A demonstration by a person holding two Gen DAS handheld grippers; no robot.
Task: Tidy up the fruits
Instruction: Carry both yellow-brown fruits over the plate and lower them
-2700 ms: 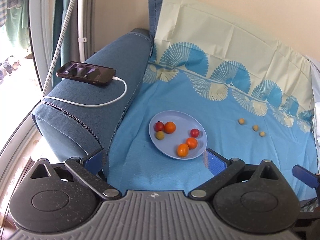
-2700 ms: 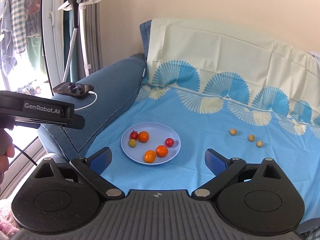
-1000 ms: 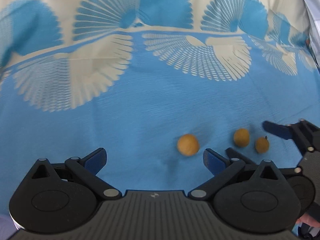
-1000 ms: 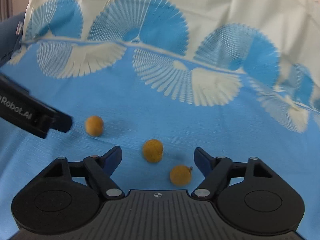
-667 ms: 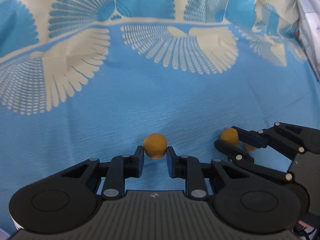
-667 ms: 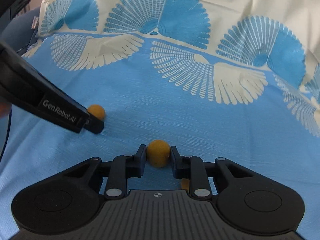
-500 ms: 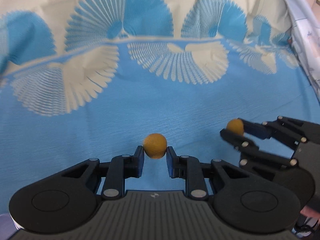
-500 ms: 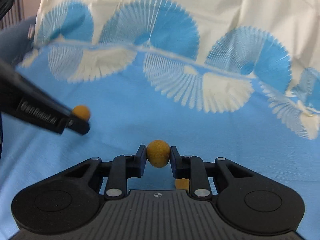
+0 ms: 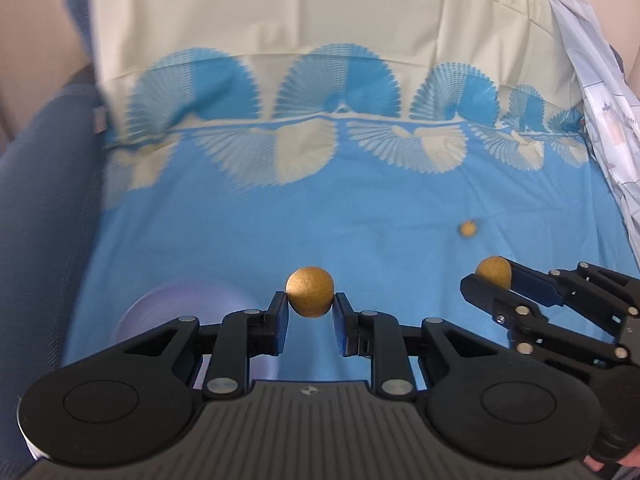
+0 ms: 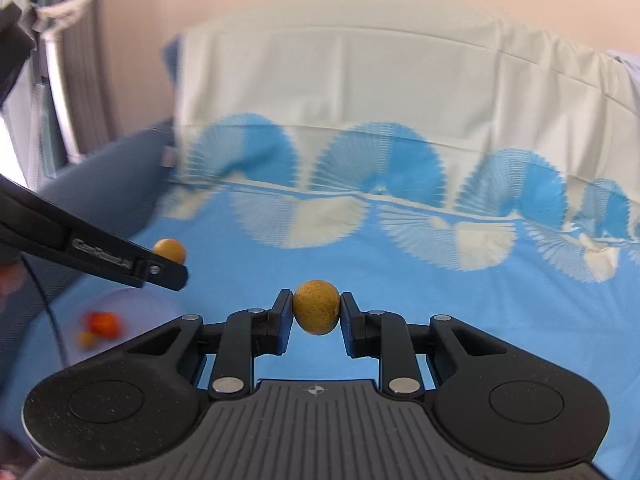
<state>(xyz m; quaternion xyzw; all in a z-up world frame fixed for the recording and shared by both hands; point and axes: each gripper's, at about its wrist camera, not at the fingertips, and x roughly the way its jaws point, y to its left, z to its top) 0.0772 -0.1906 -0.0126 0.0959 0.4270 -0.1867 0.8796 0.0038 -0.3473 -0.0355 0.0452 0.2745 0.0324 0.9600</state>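
Each gripper, left [image 9: 310, 312] and right [image 10: 316, 314], has its jaws clamped on a small brown fruit above the blue sheet [image 9: 360, 216].

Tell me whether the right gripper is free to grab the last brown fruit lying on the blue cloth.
Probably not yet. The right gripper is shut on a round brown fruit, so its jaws are full. The loose brown fruit lies uncovered on the blue cloth, so nothing else blocks it.
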